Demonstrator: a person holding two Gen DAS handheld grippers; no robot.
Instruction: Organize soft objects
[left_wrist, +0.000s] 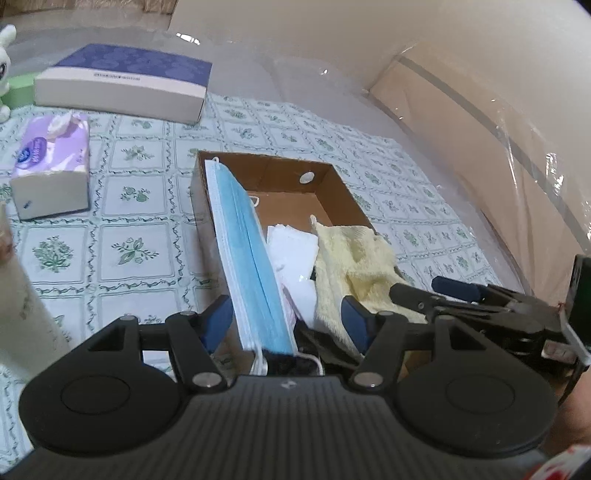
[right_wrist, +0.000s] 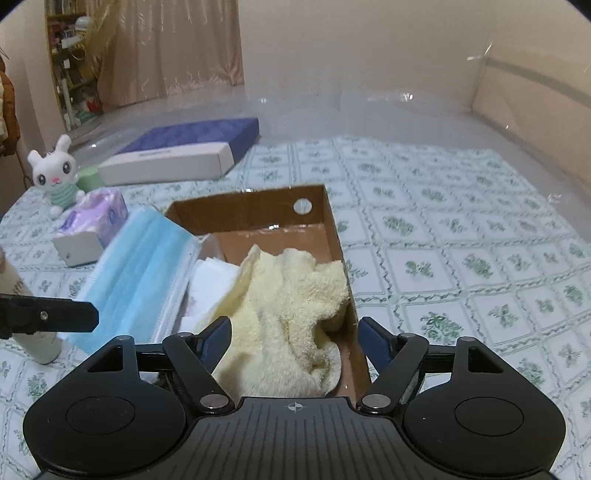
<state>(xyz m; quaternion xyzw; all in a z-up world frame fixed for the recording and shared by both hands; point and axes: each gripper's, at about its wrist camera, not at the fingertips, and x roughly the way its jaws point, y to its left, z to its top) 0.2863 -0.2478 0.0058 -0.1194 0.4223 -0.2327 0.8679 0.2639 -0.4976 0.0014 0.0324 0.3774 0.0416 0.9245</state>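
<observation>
Left wrist view showed both tongs, left and right, open and gripping nothing. Inside the brown cardboard box, the stack of blue face masks leaned on edge and might topple beside the pale yellow towel. Only the right wrist view showed the white plush rabbit whole.

A cardboard box sits on the tablecloth. Inside it, a stack of face masks leans against the left wall, folded tissues lie in the middle, and a towel fills the right side. Left of the box lies a tissue pack; behind that, a flat box and a plush rabbit.
</observation>
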